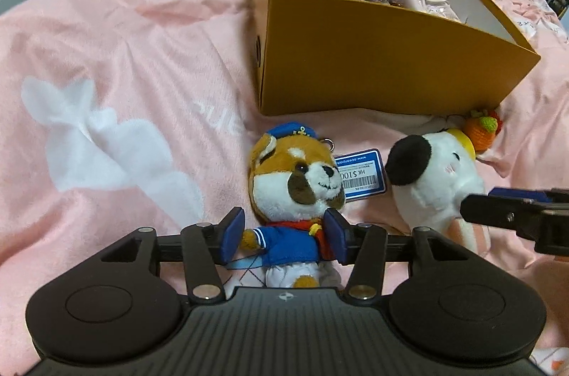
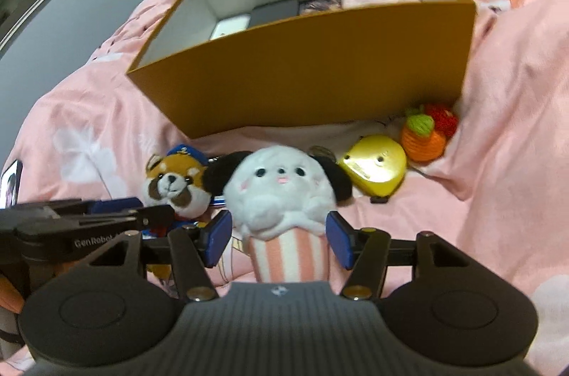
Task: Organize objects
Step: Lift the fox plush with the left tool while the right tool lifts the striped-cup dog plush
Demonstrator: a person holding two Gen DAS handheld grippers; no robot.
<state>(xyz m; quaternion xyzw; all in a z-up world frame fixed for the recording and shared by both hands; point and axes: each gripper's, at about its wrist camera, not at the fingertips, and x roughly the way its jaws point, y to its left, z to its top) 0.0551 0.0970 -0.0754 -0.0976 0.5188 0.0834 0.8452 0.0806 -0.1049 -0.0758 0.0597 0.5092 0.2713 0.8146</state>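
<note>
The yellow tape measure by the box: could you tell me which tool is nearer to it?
Right. The right tool straddles the white puppy plush beside the yellow tape measure; the left tool straddles the sailor dog plush, farther away.

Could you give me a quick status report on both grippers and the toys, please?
Left gripper open around sailor dog plush. Right gripper open around white puppy plush. Orange box ahead, unobstructed.

Sailor-suited dog plush (image 1: pixel 297 194) lies face-up beside the white popcorn-cup puppy plush (image 2: pixel 284 198) — both just before the open orange box (image 1: pixel 384 63).
</note>
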